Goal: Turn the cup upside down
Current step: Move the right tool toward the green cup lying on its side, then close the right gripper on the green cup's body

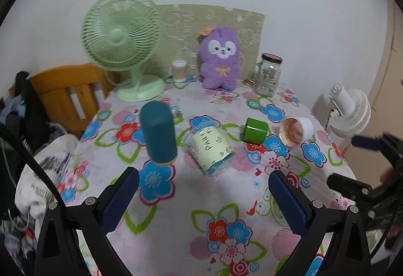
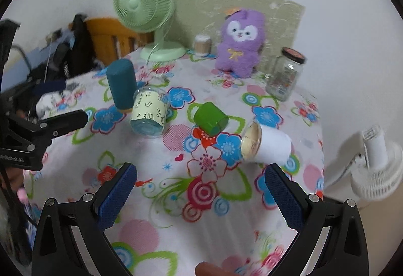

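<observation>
Several cups are on the flowered tablecloth (image 1: 226,200). A teal cup (image 1: 158,133) stands upside down at the left; it also shows in the right wrist view (image 2: 122,84). A clear cup with a pale yellow label (image 1: 210,150) (image 2: 148,113) lies on its side. A small green cup (image 1: 254,130) (image 2: 210,119) lies on its side. A white cup (image 1: 296,131) (image 2: 267,146) lies on its side. My left gripper (image 1: 202,190) is open and empty, short of the labelled cup. My right gripper (image 2: 201,187) is open and empty, near the white cup.
At the back of the table stand a green fan (image 1: 123,41), a purple plush toy (image 1: 219,59), a small lidded container (image 1: 179,70) and a glass jar (image 1: 268,74). A white fan (image 1: 350,112) stands off the table's right edge. A wooden chair (image 1: 68,92) is at the left.
</observation>
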